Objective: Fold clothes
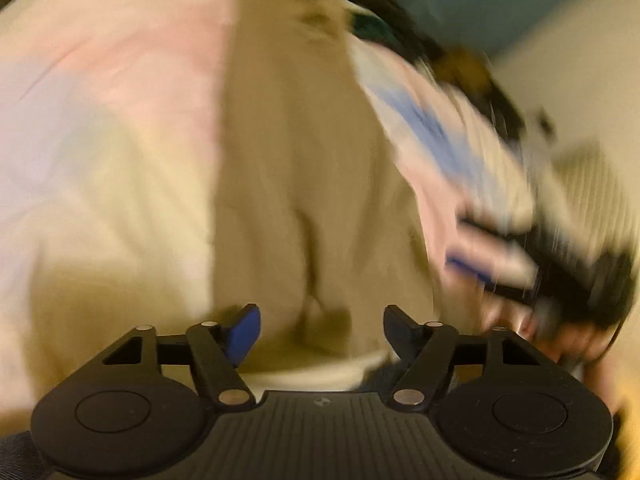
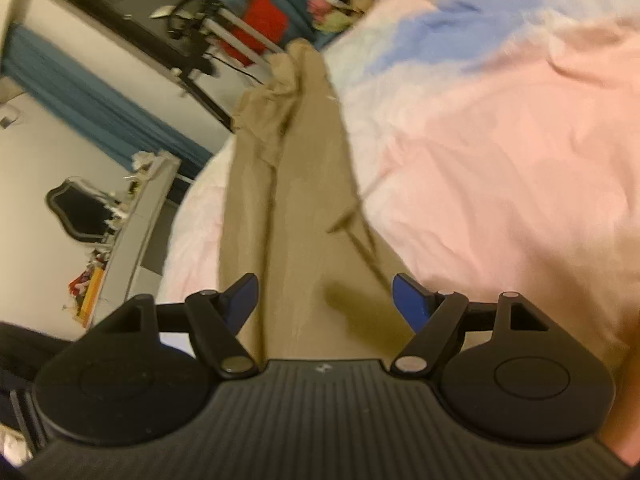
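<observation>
Dresser (image 2: 132,240) shows only beside the right view's trousers (image 2: 304,200).

Tan trousers (image 2: 304,200), plain, unpatterned, darker along creases and seams. Pastel bedcover (image 2: 500,140) in soft blotches of pink, cream and pale blue, yellowish-cream in left wrist view (image 1: 120,184). Black left gripper (image 1: 320,332) with blue pads (image 1: 244,334); black right gripper (image 2: 324,304), ribbed grey body, blue pads (image 2: 410,300) too. Teal-blue curtain (image 2: 92,100) against white wall. Red object (image 2: 262,24) near black stand. Black ornate-framed mirror (image 2: 80,212) above grey-white shelf (image 2: 140,220). Dark heap of clothes (image 1: 384,12) at far edge, black with green and pink flecks.
</observation>
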Tool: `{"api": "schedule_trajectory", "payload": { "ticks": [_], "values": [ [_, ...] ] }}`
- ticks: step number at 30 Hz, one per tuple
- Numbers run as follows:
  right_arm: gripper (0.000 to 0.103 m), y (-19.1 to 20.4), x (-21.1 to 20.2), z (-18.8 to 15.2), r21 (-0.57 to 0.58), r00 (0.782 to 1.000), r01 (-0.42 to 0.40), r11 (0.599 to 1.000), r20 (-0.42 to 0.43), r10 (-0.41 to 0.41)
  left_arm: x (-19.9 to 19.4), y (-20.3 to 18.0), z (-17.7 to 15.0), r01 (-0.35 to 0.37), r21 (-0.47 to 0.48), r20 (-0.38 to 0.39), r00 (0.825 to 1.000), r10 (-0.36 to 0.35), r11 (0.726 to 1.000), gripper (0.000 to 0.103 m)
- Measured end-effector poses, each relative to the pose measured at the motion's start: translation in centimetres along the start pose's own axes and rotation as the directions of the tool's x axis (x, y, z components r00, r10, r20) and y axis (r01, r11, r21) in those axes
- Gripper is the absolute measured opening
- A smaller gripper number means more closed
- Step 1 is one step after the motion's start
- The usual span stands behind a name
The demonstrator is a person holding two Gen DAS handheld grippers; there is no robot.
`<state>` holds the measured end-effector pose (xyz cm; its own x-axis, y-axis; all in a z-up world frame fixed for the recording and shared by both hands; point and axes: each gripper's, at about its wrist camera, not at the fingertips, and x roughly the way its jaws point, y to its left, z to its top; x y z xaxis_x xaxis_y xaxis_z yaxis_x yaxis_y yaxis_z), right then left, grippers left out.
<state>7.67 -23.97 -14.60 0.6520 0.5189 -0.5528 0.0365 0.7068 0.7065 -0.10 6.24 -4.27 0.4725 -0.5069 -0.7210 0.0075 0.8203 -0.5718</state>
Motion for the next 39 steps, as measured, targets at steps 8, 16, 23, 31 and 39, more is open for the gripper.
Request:
{"api": "schedule_trajectory", "payload": {
  "ticks": [8,16,23,31,39],
  "values": [
    [0.068,-2.6,2.6,-0.7,0.123,0.992,0.092,0.988,-0.098,-0.080,2.3,4.2,2.4,-0.031,-0.259,-0.017,0.999,0.028,0.965,0.074],
    [0.055,-3.1,1.8,-1.8,0.243,0.986,-0.054,0.969,-0.143,0.090,3.4,3.3,2.0,-0.002,-0.197,-0.038,0.999,-0.005,0.980,0.029],
    [0.056,-0.9,0.3,-2.3,0.104,0.994,0.075,0.992,-0.084,-0.066,4.1,3.9,1.6,-0.022,-0.225,-0.071,0.997,0.006,0.974,0.046],
    [0.065,-2.9,2.4,-3.1,0.168,0.968,0.157,0.973,-0.222,-0.118,4.4,3.3,1.2,0.007,-0.183,-0.113,0.993,-0.028,0.983,0.054],
    [0.014,2.8,2.3,-4.9,-0.148,0.929,0.091,0.985,-0.343,-0.138,3.7,3.0,1.1,0.008,-0.226,-0.069,0.997,-0.024,0.974,0.007]
  ]
}}
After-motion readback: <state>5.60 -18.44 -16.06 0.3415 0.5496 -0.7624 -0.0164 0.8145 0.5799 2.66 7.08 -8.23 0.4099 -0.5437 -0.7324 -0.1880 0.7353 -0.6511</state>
